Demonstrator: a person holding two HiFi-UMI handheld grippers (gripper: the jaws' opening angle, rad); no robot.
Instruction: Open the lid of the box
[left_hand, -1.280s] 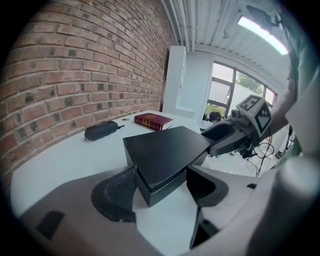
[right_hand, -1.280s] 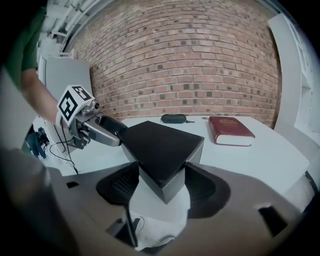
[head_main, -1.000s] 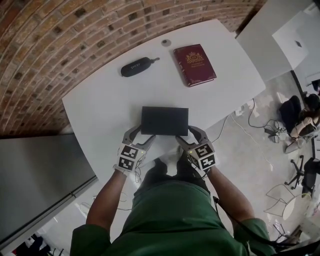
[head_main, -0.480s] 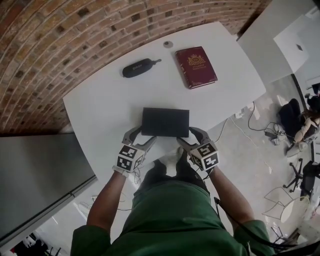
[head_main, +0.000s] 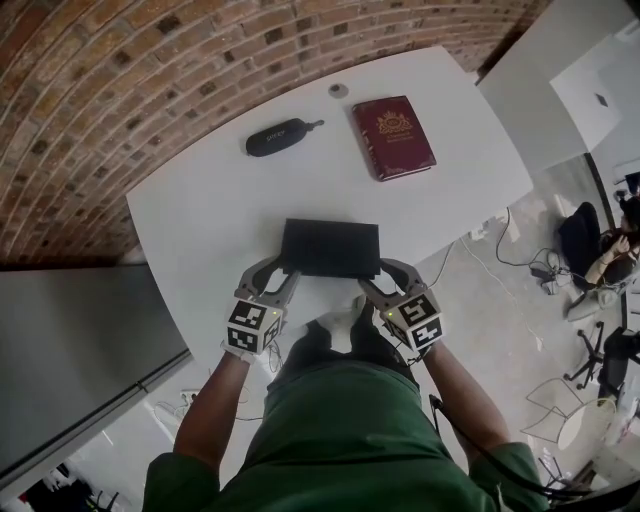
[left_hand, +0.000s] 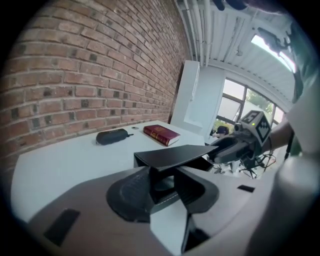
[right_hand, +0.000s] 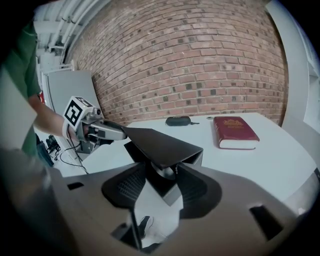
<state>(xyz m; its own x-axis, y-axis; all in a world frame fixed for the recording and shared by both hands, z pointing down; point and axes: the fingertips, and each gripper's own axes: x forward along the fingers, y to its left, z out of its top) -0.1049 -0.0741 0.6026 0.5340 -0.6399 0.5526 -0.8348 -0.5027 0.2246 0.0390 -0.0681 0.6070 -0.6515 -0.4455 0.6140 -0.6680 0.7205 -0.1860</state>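
Black box (head_main: 330, 248) is sitting on the white surface (head_main: 200, 210) close to its near edge, directly in front of the person. Lid (left_hand: 175, 154) is tilting up along its near side, far side staying low on the box. Left gripper (head_main: 283, 278) is working the lid's near-left corner: its jaws have just been closing and are now pinching that corner between them, partway open around the lid edge. Right gripper (head_main: 378, 278) is doing the same at the near-right corner: its jaws have just been closing too and are clamping the lid's edge there. Each gripper view is showing the other gripper at the opposite end of the lid. Farther back on the surface, well apart from the box, a red book (head_main: 392, 135) and a black case (head_main: 278, 136) are lying side by side, with a small round object (head_main: 339, 90) beyond them near the brick wall (head_main: 120, 90).
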